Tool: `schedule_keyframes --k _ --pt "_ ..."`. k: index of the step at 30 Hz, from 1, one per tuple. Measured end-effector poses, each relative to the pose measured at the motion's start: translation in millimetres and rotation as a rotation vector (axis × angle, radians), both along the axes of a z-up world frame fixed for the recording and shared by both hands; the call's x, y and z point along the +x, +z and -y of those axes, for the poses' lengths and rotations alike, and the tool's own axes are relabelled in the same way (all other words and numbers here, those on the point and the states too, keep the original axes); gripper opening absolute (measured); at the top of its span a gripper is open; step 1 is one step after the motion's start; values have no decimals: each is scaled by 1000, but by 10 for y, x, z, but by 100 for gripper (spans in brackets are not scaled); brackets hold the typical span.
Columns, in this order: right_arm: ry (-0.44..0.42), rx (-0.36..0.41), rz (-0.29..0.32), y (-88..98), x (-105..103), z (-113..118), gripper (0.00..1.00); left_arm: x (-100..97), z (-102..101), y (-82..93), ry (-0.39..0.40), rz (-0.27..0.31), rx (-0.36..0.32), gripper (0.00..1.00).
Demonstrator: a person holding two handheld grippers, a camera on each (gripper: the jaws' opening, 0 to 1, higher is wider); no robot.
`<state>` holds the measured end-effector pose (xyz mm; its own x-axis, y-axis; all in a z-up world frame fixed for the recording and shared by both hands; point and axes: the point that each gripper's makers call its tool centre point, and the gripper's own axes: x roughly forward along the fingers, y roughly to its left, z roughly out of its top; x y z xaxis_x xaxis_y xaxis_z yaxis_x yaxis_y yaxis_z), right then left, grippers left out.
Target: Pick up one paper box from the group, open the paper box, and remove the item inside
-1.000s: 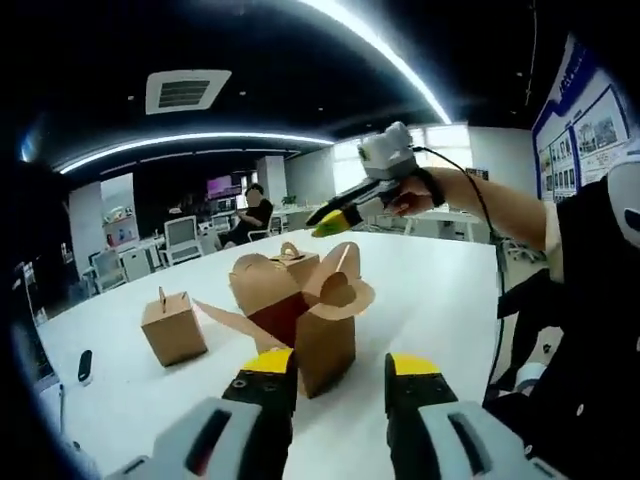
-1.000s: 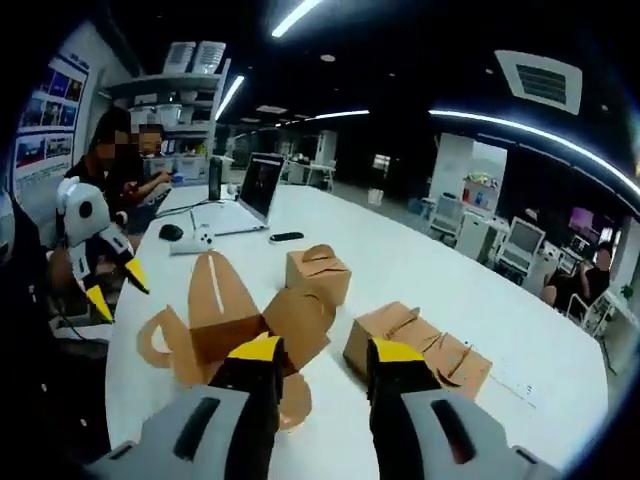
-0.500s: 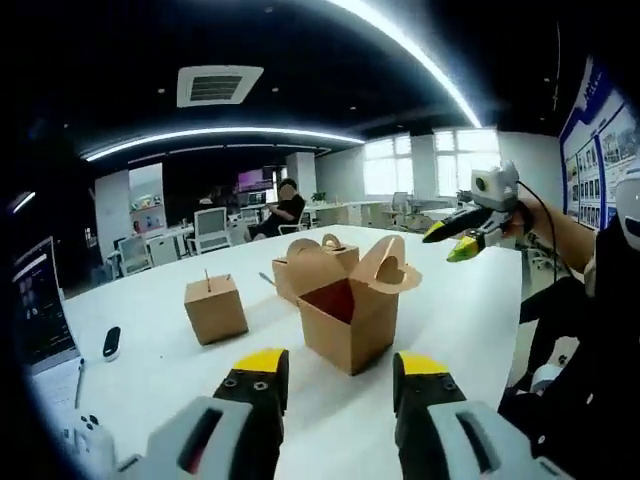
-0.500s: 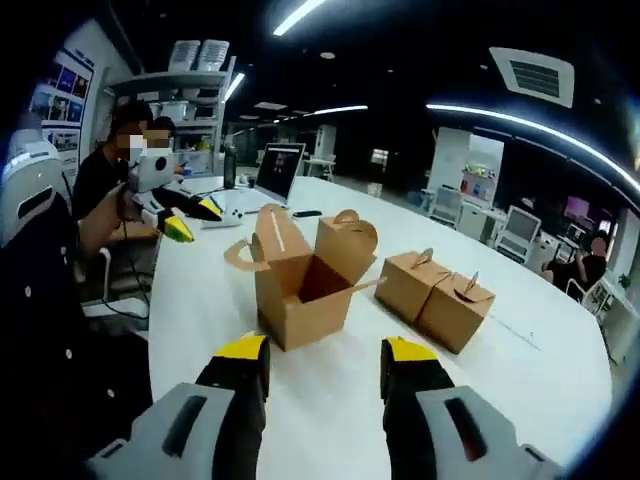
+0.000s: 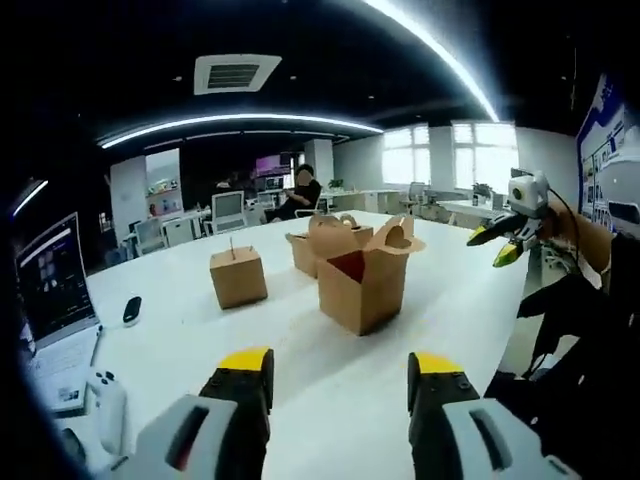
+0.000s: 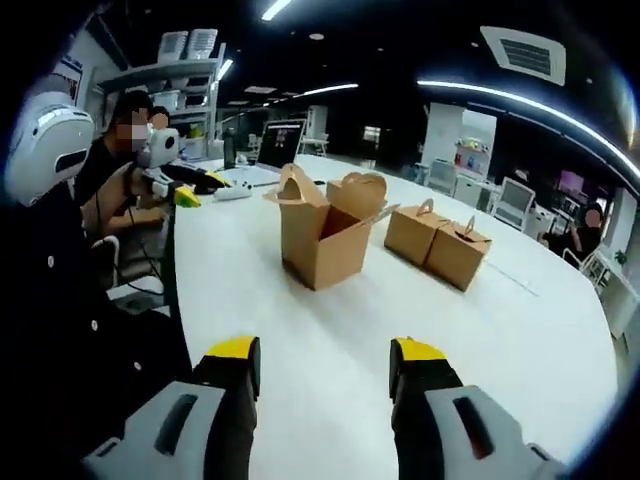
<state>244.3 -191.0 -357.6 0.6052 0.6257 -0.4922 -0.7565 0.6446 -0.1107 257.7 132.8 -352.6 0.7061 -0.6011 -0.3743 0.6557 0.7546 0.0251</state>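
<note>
On the white desk (image 6: 330,340) in a dim office, the opened paper box (image 6: 322,232) stands beside three closed boxes (image 6: 440,245), straight ahead of our left gripper (image 5: 338,372) and right gripper (image 6: 316,360), both fingers spread wide, holding nothing.

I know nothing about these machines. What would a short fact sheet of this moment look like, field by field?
Setting: office with a long white table
Opened box: open paper box standing upright on the table, flaps raised, red showing inside in the left gripper view
Closed boxes: two closed boxes side by side behind it; a lone closed box apart
Left gripper: jaws apart, holding nothing, short of the open box
Right gripper: jaws apart, holding nothing
Other items: laptop, game controller
</note>
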Motion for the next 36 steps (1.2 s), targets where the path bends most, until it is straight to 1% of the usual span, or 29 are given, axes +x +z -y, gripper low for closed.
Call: schedule_keyframes --k 3,6,7,9,10,12,13,17,21,22,24,28,30,33,36 --pt "-9 13 -20 -18 -31 -22 53 -4 -57 -22 18 -14 3 55" --pt "7 -10 -35 -45 -57 -65 53 20 -82 -10 29 -27 -8 55" --pt "18 -23 -49 -55 -79 -77 53 21 -83 -2 27 -36 -8 56" --pt "36 -34 -74 -64 -112 -103 53 29 -106 9 31 -58 -9 60" --pt "37 -37 -72 -50 -105 -114 53 34 -119 11 33 -63 -4 62" --pt "48 -64 -73 -26 -90 -116 53 46 -162 40 24 -61 33 62" --pt "52 -73 -75 -8 -81 -117 53 53 -168 68 20 -64 35 62" --pt "68 -106 -89 91 -48 -114 54 60 -144 186 -10 -99 36 62" --pt "89 -152 -113 191 -23 -104 57 106 -150 300 -24 -95 91 63" --pt "92 -161 -111 241 -2 -105 57 124 -147 345 -31 -93 112 63" --pt "103 -189 -101 303 25 -98 59 144 -130 407 -40 -100 134 63" --pt "117 -208 -95 475 84 -118 58 158 -36 533 -82 -106 156 62" --pt "123 -216 -106 533 97 -129 58 167 7 597 -97 -110 165 62" --pt "136 -250 -100 605 131 -133 58 188 66 694 -117 -106 177 62" --pt "144 -258 -106 677 175 -146 58 180 137 766 -158 -105 201 63"
